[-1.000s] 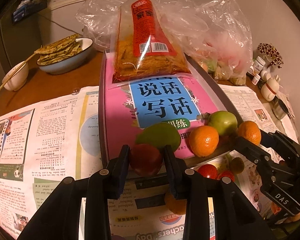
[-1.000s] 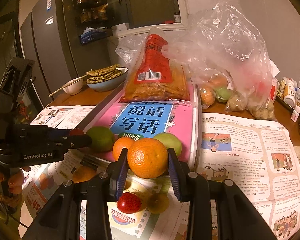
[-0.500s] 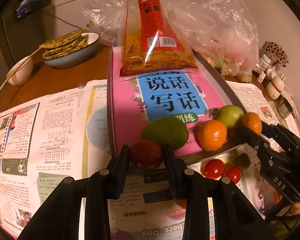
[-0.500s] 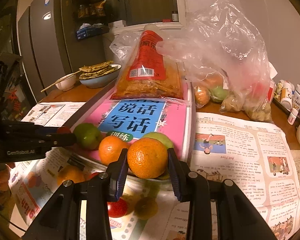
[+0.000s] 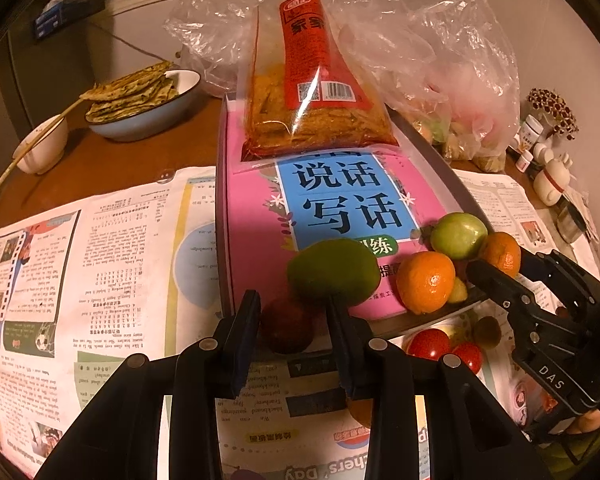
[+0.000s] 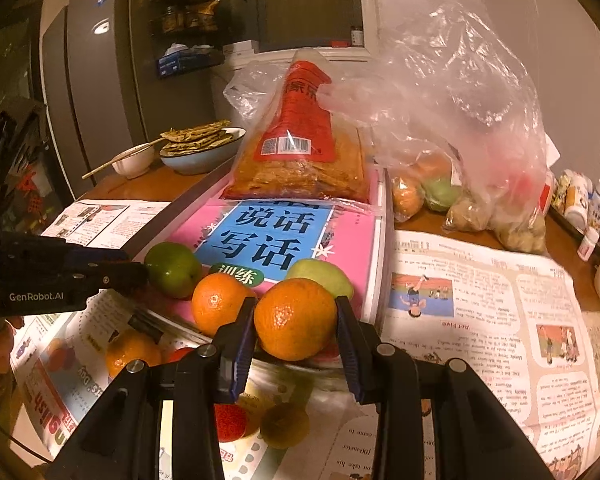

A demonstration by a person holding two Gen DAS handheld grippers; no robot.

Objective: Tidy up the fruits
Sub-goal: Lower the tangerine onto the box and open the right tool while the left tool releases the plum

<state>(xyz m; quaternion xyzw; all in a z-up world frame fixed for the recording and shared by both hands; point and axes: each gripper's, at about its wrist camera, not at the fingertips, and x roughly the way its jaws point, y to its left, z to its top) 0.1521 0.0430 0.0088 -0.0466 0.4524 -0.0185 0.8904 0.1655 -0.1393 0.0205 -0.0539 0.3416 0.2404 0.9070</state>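
Note:
My left gripper (image 5: 294,320) is shut on a dark red round fruit (image 5: 286,326), held at the near edge of the pink book (image 5: 252,220). A green mango (image 5: 334,272), an orange (image 5: 426,282) and a green apple (image 5: 458,236) sit on the book's near end. My right gripper (image 6: 296,328) is shut on an orange (image 6: 296,318), level with the book's near right corner; it also shows in the left wrist view (image 5: 500,254). Red tomatoes (image 5: 428,344) and small fruits lie on the newspaper (image 5: 80,260) below.
A snack bag (image 5: 312,96) lies on the book's far end. A plastic bag of fruit (image 6: 460,160) stands at the right. A bowl of flatbread (image 5: 140,100) and a small bowl with chopsticks (image 5: 40,148) stand far left. Small bottles (image 6: 588,208) line the right edge.
Both grippers have moved a little forward and up toward the book's near end, each still holding its fruit. The left gripper's red fruit now sits close under the mango.

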